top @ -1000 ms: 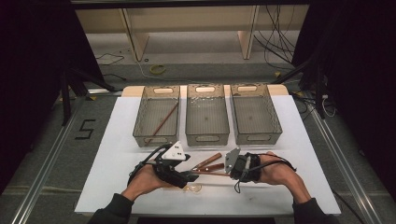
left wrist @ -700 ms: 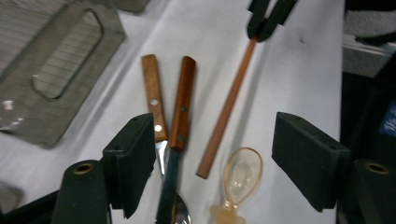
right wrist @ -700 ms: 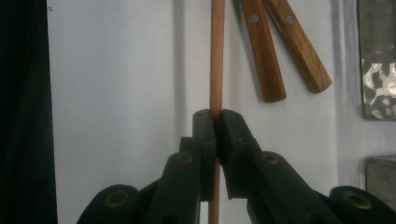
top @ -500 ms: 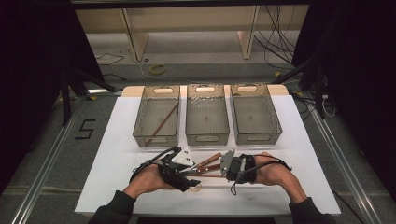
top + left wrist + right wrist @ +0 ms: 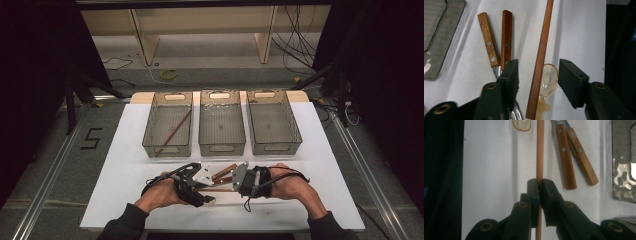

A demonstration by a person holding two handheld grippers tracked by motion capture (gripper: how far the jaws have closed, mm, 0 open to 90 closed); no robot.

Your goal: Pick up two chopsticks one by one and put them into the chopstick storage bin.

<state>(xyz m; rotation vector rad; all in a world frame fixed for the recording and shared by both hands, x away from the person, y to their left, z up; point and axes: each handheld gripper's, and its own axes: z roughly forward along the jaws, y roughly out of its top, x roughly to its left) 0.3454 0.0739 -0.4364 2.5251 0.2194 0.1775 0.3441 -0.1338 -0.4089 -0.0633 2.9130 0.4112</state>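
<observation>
Clamping a slim wooden rod (image 5: 540, 147) between closed jaws, right gripper (image 5: 540, 185) at the near part of the white table (image 5: 320, 190). Rod running straight ahead, past a clear plastic spoon (image 5: 522, 125) at its left and two wooden-handled utensils (image 5: 574, 155) at its right. Left gripper (image 5: 537, 72) spread wide around the rod's other end, not touching it. Bare white surface beyond both grippers up to three mesh trays (image 5: 221, 122). Floor marking "5" (image 5: 91, 138) left of the table.
</observation>
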